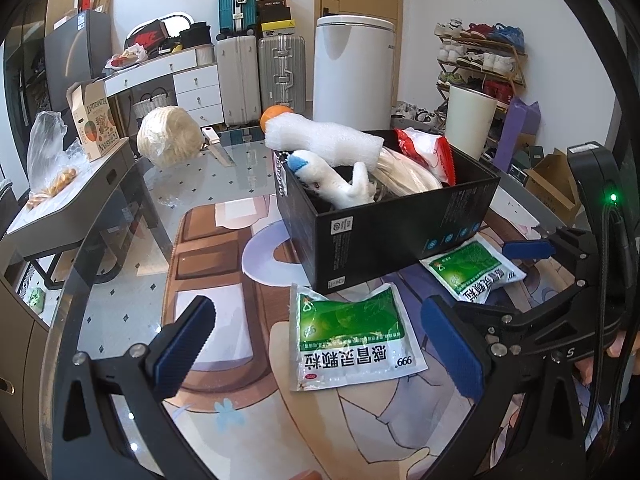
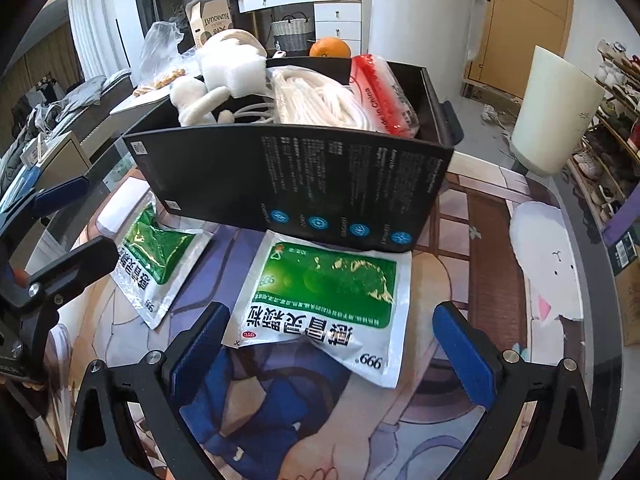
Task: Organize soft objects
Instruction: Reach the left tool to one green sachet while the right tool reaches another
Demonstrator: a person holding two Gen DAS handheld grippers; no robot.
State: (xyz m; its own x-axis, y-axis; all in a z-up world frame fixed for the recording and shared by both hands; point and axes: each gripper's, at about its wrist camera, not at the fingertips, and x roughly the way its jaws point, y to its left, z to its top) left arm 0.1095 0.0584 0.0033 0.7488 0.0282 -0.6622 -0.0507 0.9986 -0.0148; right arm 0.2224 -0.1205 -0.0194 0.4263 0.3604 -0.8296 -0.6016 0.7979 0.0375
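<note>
A black box (image 1: 400, 220) (image 2: 296, 188) stands on the printed mat. It holds a bubble-wrap roll (image 1: 324, 140), a white plush toy (image 1: 340, 184) (image 2: 192, 100), a white rope bundle (image 2: 320, 104) and a red-white packet (image 2: 380, 92). Two green-and-white sachets lie flat in front of the box. One sachet (image 1: 352, 336) (image 2: 156, 264) rests between the fingers of my left gripper (image 1: 320, 344) (image 2: 76, 228), which is open. The other sachet (image 2: 328, 296) (image 1: 476, 272) lies just ahead of my right gripper (image 2: 334, 352) (image 1: 516, 280), also open, with one corner tucked under the box.
An orange (image 1: 276, 114) sits behind the box. A tall white cup (image 2: 556, 116) stands at the right, near the glass table's rounded edge. A wrapped cabbage (image 1: 168, 140) and a knife (image 1: 218, 146) lie at the far left. A grey side table (image 1: 72, 200) adjoins the left.
</note>
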